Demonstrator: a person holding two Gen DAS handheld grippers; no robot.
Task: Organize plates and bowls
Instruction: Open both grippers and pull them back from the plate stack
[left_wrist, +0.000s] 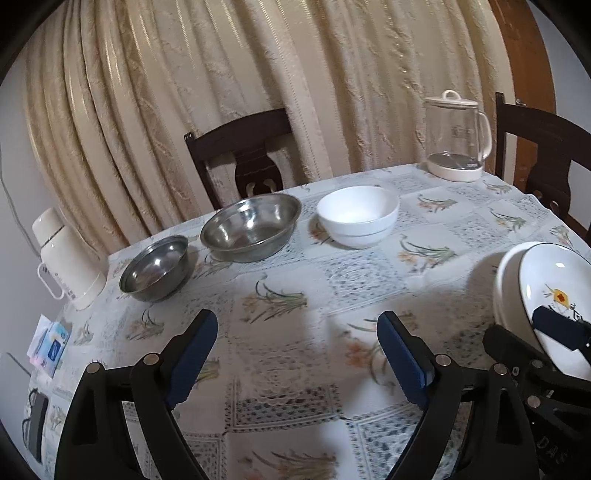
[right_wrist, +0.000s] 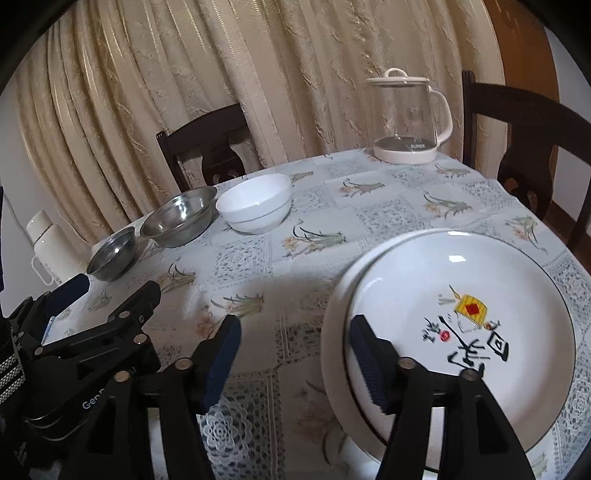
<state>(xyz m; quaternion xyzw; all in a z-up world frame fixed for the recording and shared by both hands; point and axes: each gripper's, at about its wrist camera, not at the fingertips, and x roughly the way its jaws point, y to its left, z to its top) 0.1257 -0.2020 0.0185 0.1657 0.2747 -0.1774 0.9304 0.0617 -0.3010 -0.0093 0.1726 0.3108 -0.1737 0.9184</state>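
two white plates are sitting stacked at the near right, decorated one on top, seemingly to tidy them. three empty bowls, small steel bowl, large steel bowl and white bowl, are lining the far side. left gripper and right gripper are gaping, gripping nothing.

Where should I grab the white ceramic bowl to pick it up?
Pinch the near rim of the white bowl, one finger inside and one outside, coming down from above. It stands upright and open-mouthed, apart from the large steel bowl beside it, and looks too wide to span.
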